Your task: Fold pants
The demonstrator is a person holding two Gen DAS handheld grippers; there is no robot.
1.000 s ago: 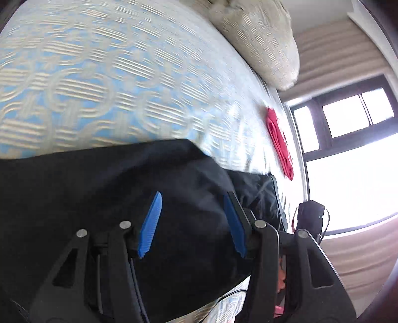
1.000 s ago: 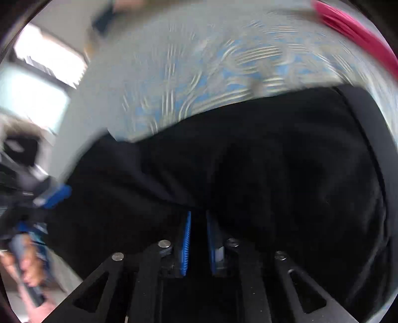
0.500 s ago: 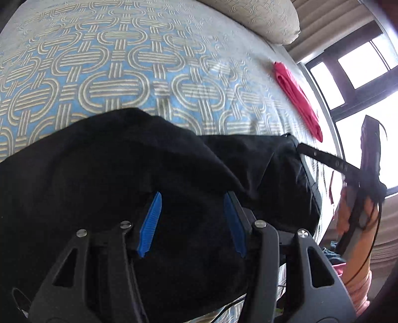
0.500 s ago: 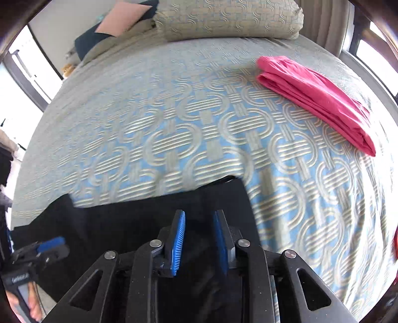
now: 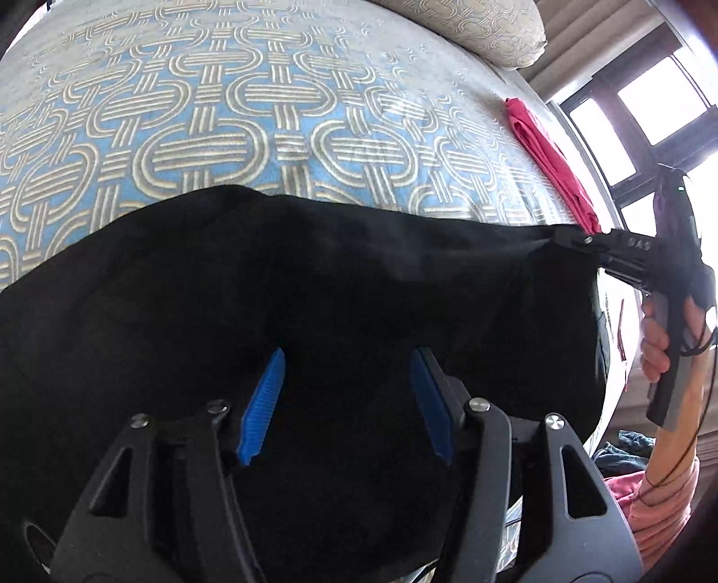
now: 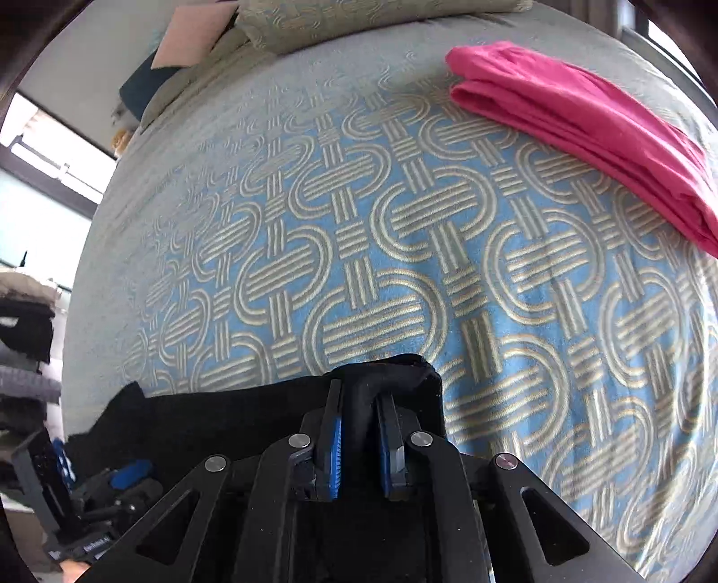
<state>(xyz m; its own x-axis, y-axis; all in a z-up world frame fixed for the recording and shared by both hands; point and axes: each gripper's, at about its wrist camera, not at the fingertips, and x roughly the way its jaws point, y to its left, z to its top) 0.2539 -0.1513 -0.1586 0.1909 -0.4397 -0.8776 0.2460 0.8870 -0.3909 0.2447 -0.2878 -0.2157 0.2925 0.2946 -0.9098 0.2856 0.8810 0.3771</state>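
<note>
A: Starting at the left, the left gripper (image 5: pixel 348 403) hangs over the black pants (image 5: pixel 224 314) with its blue pads (image 5: pixel 262 406) spread apart. They've just been opening a touch wider, and nothing is pinched between them, only dark cloth underneath.

B: And the pants themselves?

A: Lying along the near edge of the bed, on the blue patterned bedspread (image 5: pixel 202 112), bunched and dark, with part of them hanging off that edge.

B: Moving right?

A: There's the right gripper (image 6: pixel 359 441). Its jaws have just been closing, and now they're nipped together on a thick roll of black fabric at the pants' far right corner. In the left wrist view that corner is lifted, with the cloth drawn taut toward it.

B: Anything else on the bed?

A: A folded pink garment (image 6: pixel 583 130) near the far right edge, well apart from the pants, and a pillow (image 6: pixel 359 18) at the head.

B: So how far along are we?

A: Early, I'd say. One corner is gripped and the fabric is pulled out, but no neat fold shows. The left claw still needs to take hold, and the legs need laying together before the real folding.
</note>
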